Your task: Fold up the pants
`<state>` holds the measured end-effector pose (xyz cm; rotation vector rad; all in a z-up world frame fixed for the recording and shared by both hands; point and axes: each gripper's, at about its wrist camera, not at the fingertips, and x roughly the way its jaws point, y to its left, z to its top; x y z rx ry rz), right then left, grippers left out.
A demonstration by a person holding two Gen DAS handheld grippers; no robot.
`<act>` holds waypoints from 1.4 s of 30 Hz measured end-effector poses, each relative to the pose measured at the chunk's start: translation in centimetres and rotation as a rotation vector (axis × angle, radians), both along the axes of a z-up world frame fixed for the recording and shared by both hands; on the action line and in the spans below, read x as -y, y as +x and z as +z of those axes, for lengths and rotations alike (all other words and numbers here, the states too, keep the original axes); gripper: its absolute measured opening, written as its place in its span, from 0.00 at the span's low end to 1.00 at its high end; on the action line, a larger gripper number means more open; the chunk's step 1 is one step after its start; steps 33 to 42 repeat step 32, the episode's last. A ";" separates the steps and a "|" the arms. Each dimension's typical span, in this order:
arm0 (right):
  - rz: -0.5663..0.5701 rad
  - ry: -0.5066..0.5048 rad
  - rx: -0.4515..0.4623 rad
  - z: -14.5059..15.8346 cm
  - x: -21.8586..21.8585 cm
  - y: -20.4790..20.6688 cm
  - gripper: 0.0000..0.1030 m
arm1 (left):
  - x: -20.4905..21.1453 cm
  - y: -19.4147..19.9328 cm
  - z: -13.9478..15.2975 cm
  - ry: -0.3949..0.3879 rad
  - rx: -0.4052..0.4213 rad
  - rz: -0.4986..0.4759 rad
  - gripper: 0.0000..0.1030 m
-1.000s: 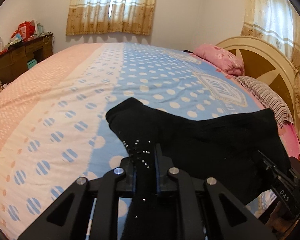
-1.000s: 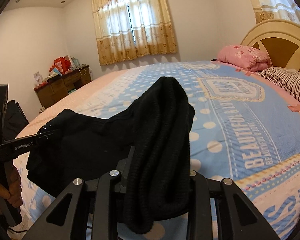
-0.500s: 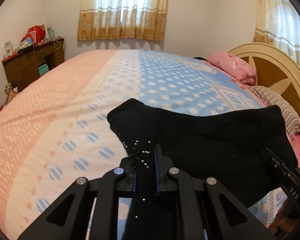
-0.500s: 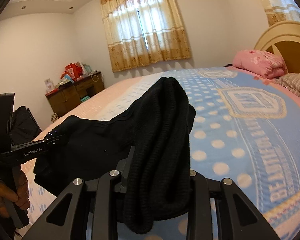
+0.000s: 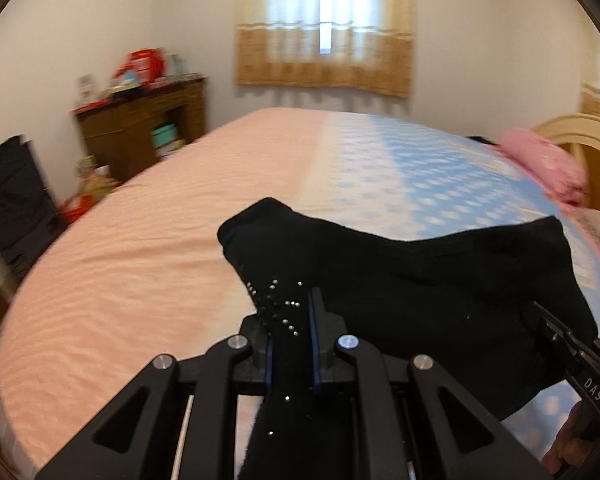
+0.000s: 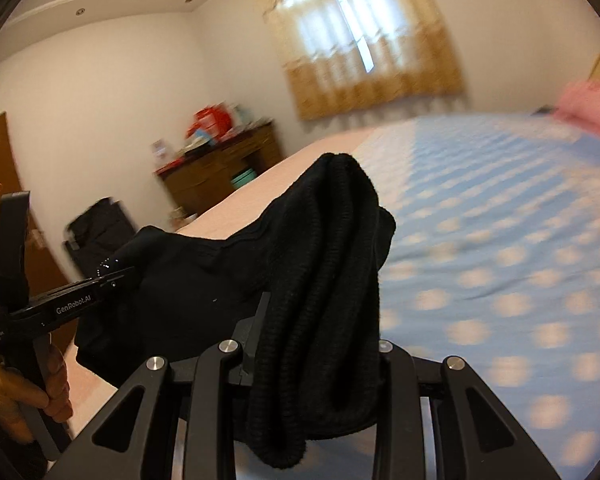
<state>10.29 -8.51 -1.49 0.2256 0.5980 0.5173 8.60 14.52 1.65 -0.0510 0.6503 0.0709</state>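
Above the bed (image 5: 148, 264), clear of the quilt, the black pants (image 5: 420, 280) hang stretched between the two tongs. The left tongs (image 5: 290, 320) are pressed together on a studded edge of the cloth; the right tongs (image 6: 320, 344) pinch a thick ribbed bunch that drapes over and past them. Compared with a second ago, both views have swung toward nine o'clock: the dresser (image 5: 140, 128) and the pink half of the bed now fill the left camera, and the pillow (image 5: 540, 164) has slid off toward three o'clock. The room is smeared with motion blur, so the pair seems to be carrying the garment sideways, probably to find room to lay it flat. No fold looks made yet.

The lower part of the pants drops below both frames, so its length and any legs stay hidden. The fingertips of the right tongs are buried under the knit. The black cloth swallows seams and creases.
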 end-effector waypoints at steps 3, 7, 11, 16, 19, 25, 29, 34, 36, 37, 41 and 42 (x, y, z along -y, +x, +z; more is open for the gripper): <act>0.083 -0.010 -0.066 -3.3 -4.6 2.7 0.32 | -3.5 0.9 -1.5 0.042 -0.028 0.077 0.14; 0.038 -0.121 -0.213 -5.9 -6.8 5.3 0.50 | -7.3 3.0 -5.5 0.090 -0.098 0.150 0.34; -0.098 -0.128 -0.128 -2.9 -3.5 3.9 0.59 | -9.5 3.3 -7.4 0.210 -0.128 0.246 0.77; -0.252 -0.220 0.115 2.5 -2.1 -3.0 0.70 | -8.5 0.2 -4.4 0.319 -0.014 0.327 0.99; -0.277 -0.205 0.187 3.3 -2.1 -6.8 0.76 | -7.0 -1.8 -3.0 0.286 0.076 0.295 1.00; -0.261 -0.156 0.165 2.8 -1.1 -9.0 0.76 | -4.1 -2.5 -2.7 0.333 0.056 0.272 1.00; -0.277 -0.102 0.150 2.9 0.2 -9.7 0.76 | -3.4 -3.5 -1.8 0.312 0.112 0.240 1.00; -0.292 -0.083 0.146 3.1 0.9 -9.9 0.76 | -3.1 -4.4 -0.8 0.295 0.147 0.234 1.00; -0.292 -0.083 0.146 3.1 0.9 -9.9 0.76 | -3.1 -4.4 -0.8 0.295 0.147 0.234 1.00; -0.292 -0.083 0.146 3.1 0.9 -9.9 0.76 | -3.1 -4.4 -0.8 0.295 0.147 0.234 1.00; -0.292 -0.083 0.146 3.1 0.9 -9.9 0.76 | -3.1 -4.4 -0.8 0.295 0.147 0.234 1.00; -0.292 -0.083 0.146 3.1 0.9 -9.9 0.76 | -3.1 -4.4 -0.8 0.295 0.147 0.234 1.00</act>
